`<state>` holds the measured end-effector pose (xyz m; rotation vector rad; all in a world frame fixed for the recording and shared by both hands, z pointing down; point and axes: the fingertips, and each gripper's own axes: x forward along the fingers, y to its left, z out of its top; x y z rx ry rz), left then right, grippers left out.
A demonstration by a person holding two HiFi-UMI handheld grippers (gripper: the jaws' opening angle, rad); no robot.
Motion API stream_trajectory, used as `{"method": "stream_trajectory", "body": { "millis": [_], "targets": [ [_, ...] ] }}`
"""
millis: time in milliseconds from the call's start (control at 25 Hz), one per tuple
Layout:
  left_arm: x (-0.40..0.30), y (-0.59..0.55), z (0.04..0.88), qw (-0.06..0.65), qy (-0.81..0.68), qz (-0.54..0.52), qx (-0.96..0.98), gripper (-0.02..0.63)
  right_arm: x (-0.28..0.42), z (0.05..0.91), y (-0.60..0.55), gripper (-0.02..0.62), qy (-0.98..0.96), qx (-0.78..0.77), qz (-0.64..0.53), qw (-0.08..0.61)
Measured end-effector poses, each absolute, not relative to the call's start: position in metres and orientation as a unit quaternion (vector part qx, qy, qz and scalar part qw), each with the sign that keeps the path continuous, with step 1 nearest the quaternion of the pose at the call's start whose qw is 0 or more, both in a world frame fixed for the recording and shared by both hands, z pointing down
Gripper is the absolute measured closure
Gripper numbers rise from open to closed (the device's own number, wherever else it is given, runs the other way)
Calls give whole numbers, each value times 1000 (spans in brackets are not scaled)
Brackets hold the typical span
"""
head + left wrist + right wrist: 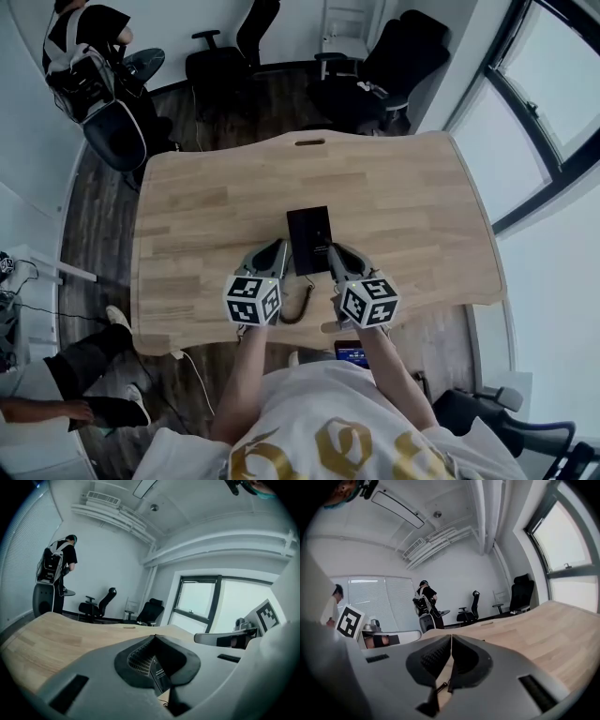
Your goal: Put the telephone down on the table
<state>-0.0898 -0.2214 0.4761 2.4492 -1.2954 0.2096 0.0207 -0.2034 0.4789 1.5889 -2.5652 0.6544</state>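
The black telephone [309, 238] lies flat in the middle of the wooden table [206, 216], and its coiled cord [298, 307] trails toward the near edge. My left gripper [278, 248] is at the phone's left side and my right gripper [331, 251] at its right side, both above the table. Both have their jaws pressed together with nothing clamped. In the left gripper view, under the shut left gripper [154, 637], a dark labelled part of the telephone [159, 676] shows through the gap. In the right gripper view the cord [439, 686] shows beneath the shut right gripper [451, 635].
Black office chairs [380, 70] stand beyond the table's far edge. A person with a backpack [84, 66] stands at the far left, and another person's legs [89, 370] are on the floor to the near left. Windows [539, 112] run along the right.
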Motion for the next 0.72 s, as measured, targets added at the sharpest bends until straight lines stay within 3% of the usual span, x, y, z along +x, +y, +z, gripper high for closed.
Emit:
{"method": "stream_trajectory", "body": {
  "millis": [720],
  "targets": [
    [-84, -202, 441, 159, -443, 27, 882, 597, 31, 448, -180, 584, -828, 535, 167, 23]
  ]
}}
